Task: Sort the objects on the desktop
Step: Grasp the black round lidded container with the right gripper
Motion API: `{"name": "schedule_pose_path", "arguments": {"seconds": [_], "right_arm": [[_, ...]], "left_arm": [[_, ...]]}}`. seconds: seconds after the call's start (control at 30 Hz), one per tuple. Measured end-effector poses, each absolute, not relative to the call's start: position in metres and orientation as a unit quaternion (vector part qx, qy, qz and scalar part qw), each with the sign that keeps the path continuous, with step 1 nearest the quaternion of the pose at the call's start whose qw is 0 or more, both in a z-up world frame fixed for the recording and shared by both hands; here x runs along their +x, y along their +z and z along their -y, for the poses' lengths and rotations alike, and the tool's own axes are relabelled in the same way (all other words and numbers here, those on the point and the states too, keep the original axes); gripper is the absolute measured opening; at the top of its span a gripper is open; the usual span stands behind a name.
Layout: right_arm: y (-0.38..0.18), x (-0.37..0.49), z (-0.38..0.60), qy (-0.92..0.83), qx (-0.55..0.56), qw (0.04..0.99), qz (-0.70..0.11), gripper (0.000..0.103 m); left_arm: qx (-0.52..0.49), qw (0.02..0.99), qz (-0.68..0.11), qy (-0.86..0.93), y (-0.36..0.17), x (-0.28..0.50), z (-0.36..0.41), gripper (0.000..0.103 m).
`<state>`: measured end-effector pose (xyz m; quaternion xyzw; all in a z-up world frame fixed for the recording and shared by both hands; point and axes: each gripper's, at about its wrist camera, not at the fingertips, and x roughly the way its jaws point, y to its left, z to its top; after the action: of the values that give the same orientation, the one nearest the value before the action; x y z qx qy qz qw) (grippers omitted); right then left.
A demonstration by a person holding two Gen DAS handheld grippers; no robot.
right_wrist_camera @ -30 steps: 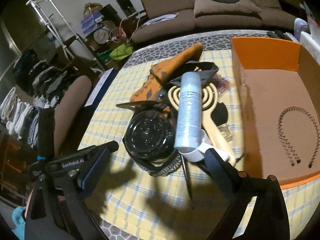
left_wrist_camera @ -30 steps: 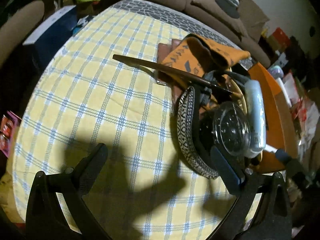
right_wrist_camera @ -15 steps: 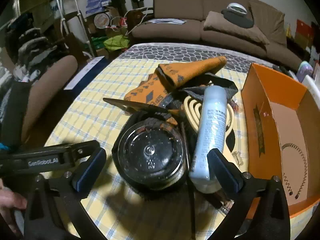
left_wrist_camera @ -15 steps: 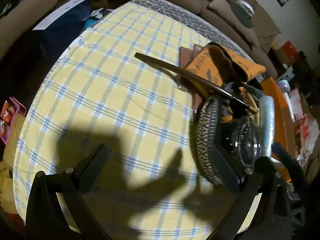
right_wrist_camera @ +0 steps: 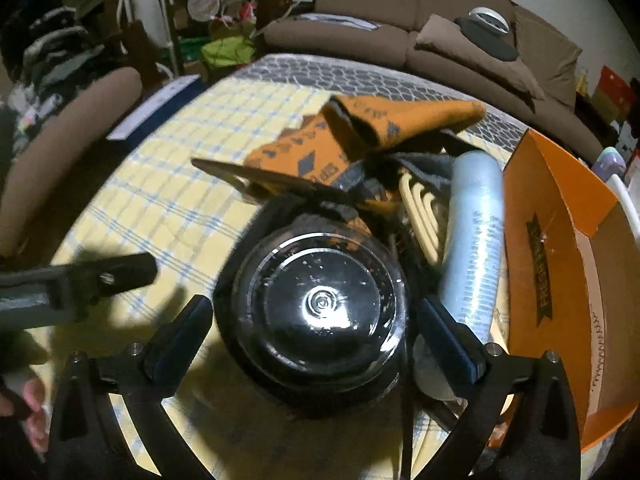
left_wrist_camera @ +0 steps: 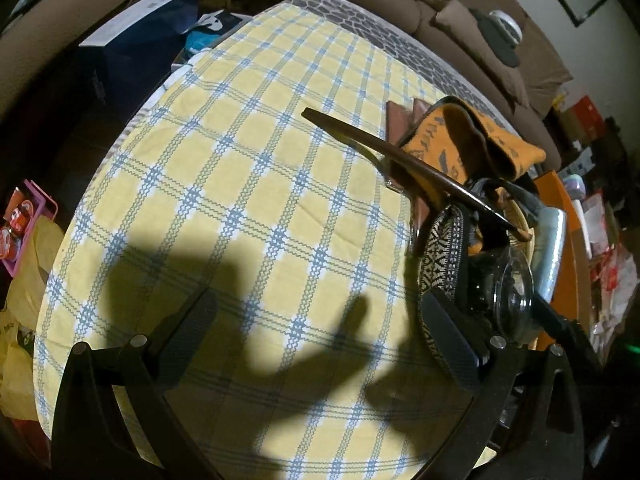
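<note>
A pile lies on the yellow checked tablecloth [left_wrist_camera: 248, 184]. In it are a round black container with a clear lid [right_wrist_camera: 316, 304], a pale blue spray can [right_wrist_camera: 476, 240], an orange cloth [right_wrist_camera: 360, 136], a cream comb [right_wrist_camera: 420, 212] and a long dark brown stick [right_wrist_camera: 256, 174]. My right gripper [right_wrist_camera: 316, 340] is open, with the round container between its fingers and no clear pad contact. My left gripper [left_wrist_camera: 316, 312] hangs open over bare cloth, left of the pile. From that side I see the container [left_wrist_camera: 508, 296], a patterned band [left_wrist_camera: 440, 256], the stick [left_wrist_camera: 400, 160] and the can [left_wrist_camera: 550, 248].
An orange cardboard box [right_wrist_camera: 560, 216] stands right of the pile with a thin black wavy headband [right_wrist_camera: 600, 344] inside. A brown sofa [right_wrist_camera: 440, 12] runs behind the table. A dark blue box [left_wrist_camera: 132, 40] and clutter sit off the table's left edge. A hand [right_wrist_camera: 32, 400] shows at lower left.
My right gripper has come down and forward over the pile, rolling, so the round container now sits between its fingers. My left gripper has shifted slightly over the cloth, still open.
</note>
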<state>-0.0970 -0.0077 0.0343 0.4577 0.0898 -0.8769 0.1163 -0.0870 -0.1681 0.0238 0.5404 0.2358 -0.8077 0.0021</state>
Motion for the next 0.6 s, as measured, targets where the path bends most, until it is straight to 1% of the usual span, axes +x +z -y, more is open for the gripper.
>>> {"name": "schedule_pose_path", "arguments": {"seconds": [0.07,0.1,0.27,0.43,0.5,0.6], "right_arm": [[0.03,-0.1,0.005,-0.874,0.463,0.128,-0.067,0.097],[0.03,-0.1,0.003,-0.875,0.464,0.126,-0.06,0.086],[0.037,-0.101,-0.016,-0.874,0.465,0.141,0.008,0.086],[0.062,-0.094,-0.039,-0.883,0.433,0.166,0.077,0.086],[0.069,-0.091,-0.046,-0.883,0.425,0.173,0.095,0.086],[0.072,-0.089,-0.061,-0.875,0.427,0.187,0.134,0.086]], "left_arm": [[0.541,0.003,-0.235,-0.807,0.023,-0.087,0.168,0.103],[0.542,0.003,-0.235,-0.807,0.023,-0.087,0.168,0.103],[0.542,0.003,-0.245,-0.804,0.02,-0.087,0.172,0.102],[0.54,-0.012,-0.255,-0.802,0.021,-0.088,0.168,0.102],[0.536,-0.036,-0.282,-0.795,0.02,-0.088,0.167,0.103],[0.536,-0.073,-0.346,-0.767,0.011,-0.089,0.166,0.103]]}}
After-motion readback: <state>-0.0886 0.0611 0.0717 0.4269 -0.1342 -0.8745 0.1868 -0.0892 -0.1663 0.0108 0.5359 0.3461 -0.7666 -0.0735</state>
